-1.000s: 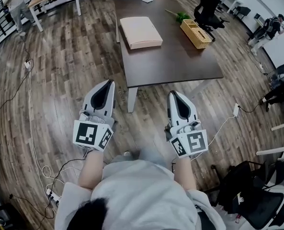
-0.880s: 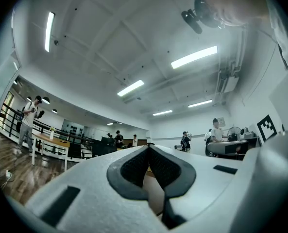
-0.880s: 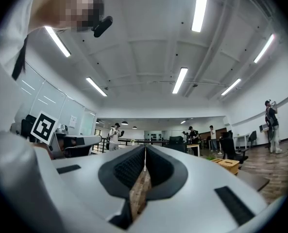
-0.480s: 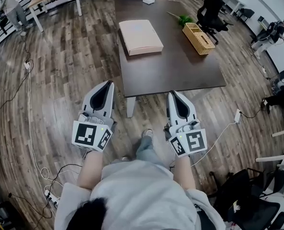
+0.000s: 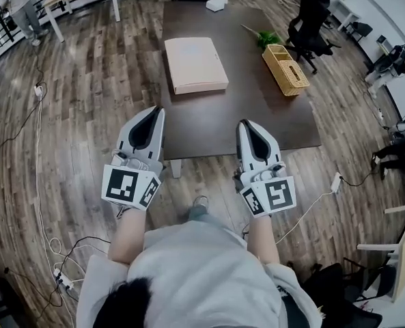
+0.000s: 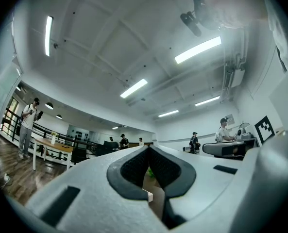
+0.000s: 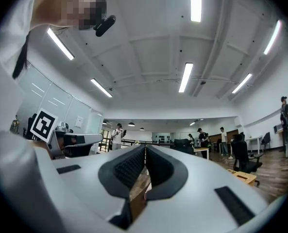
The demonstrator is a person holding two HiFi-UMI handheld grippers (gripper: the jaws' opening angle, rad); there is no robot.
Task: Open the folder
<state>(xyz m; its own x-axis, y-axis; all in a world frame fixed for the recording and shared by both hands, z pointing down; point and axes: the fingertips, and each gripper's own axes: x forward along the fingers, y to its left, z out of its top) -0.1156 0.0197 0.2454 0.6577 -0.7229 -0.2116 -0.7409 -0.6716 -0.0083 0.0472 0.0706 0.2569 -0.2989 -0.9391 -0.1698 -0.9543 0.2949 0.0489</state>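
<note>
The folder (image 5: 195, 63), pale pink and closed, lies flat on the far left part of a dark brown table (image 5: 257, 115) in the head view. My left gripper (image 5: 160, 109) is held over the table's near left edge, jaws shut and holding nothing. Level with it, my right gripper (image 5: 242, 123) hovers at the near edge, also shut and empty. Both point towards the folder and stand well short of it. In the left gripper view the left gripper (image 6: 148, 147) shows its tips meeting; in the right gripper view the right gripper (image 7: 145, 147) does the same.
A wicker basket (image 5: 285, 68) and a green plant (image 5: 265, 38) sit on the table's right side, and a white object (image 5: 217, 3) lies at its far end. A black office chair (image 5: 311, 19) stands beyond the right corner. Cables (image 5: 42, 156) run over the wooden floor at left.
The person has stepped towards the table, so it and the folder lie closer. Both grippers, earlier over the floor, now reach the table's near edge, still shut.
</note>
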